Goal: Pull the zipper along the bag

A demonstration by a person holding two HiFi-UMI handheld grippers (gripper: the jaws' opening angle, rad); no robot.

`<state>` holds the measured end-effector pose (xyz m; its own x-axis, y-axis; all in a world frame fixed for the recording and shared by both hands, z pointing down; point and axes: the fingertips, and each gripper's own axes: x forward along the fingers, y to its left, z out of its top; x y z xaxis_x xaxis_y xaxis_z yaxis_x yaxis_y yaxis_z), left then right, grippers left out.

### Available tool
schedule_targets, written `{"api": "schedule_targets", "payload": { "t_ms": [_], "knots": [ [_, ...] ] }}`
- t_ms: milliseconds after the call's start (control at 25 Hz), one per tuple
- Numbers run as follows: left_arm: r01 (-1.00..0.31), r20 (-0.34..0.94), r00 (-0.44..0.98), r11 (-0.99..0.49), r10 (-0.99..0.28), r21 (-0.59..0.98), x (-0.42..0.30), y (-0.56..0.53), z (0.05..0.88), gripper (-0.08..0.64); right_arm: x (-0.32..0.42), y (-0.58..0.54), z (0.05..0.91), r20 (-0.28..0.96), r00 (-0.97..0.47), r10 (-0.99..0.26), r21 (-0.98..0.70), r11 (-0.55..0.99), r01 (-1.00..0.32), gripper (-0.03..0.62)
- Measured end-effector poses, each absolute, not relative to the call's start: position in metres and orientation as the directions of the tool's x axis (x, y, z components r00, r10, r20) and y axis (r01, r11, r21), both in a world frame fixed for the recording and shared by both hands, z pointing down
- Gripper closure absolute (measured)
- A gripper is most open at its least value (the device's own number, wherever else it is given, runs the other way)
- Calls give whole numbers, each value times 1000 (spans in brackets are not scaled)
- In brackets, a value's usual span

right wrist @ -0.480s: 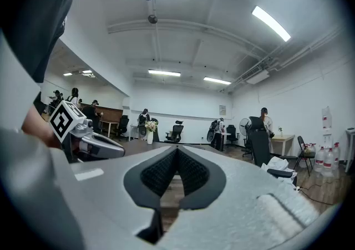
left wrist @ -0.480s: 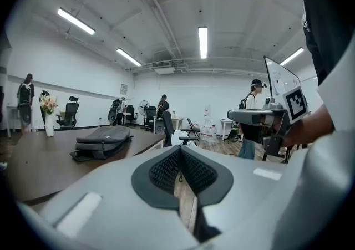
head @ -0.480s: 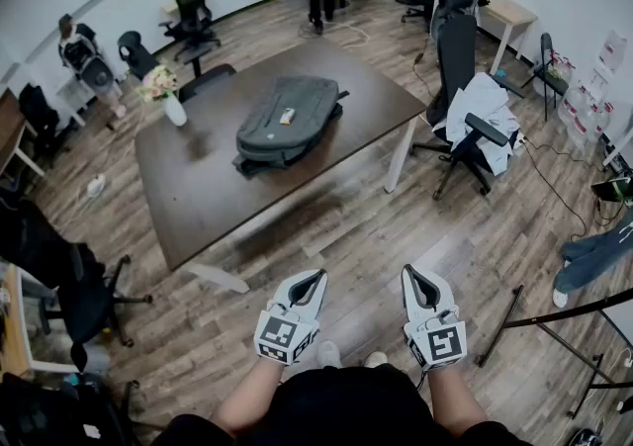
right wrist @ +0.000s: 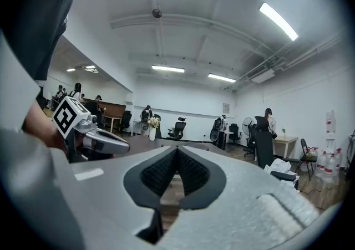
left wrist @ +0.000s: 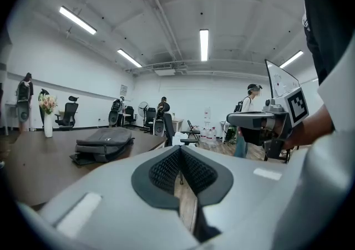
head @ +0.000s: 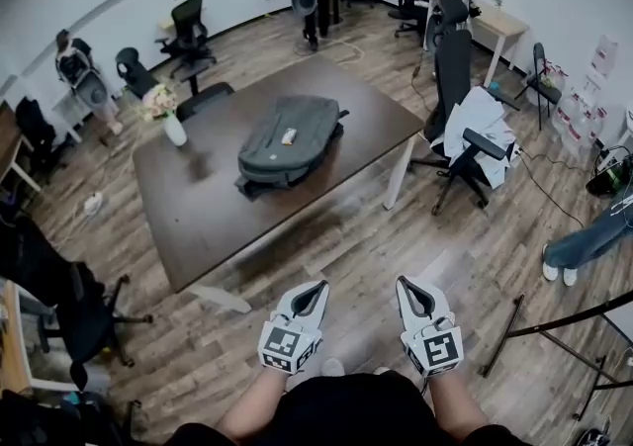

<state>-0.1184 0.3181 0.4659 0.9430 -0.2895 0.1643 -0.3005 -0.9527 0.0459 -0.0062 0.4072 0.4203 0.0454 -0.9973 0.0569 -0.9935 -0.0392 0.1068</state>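
A grey bag (head: pixel 289 140) is lying flat on the brown table (head: pixel 198 207), near the middle of it. A small white thing (head: pixel 288 136) is sitting on top of the bag. I cannot tell what is inside the bag. The bag's long side is running the same way as the table's long side, slanting from near left to far right in the head view. A white vase (head: pixel 175 130) is standing by the table's far left corner, and pink flowers (head: pixel 158 101) are sticking out of it. The left claw (head: pixel 315 288) and the right claw (head: pixel 404 284) are hanging over the floor, well away from the table's near edge. Both claws are pinched shut and holding nothing.
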Motion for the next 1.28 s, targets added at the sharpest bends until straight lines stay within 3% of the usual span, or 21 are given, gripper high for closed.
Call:
{"api": "schedule_targets", "payload": {
  "t_ms": [480,1280],
  "knots": [
    [-330,205,928,-942,-312,57,-107,273,482,543,14,366,434,59,35,-998,11,-34,-999,591],
    [-521,306,811,-854,-498,-8,-4,150,497,543,133,216,446,92,-260,-961,-15,260,-966,591]
  ]
}}
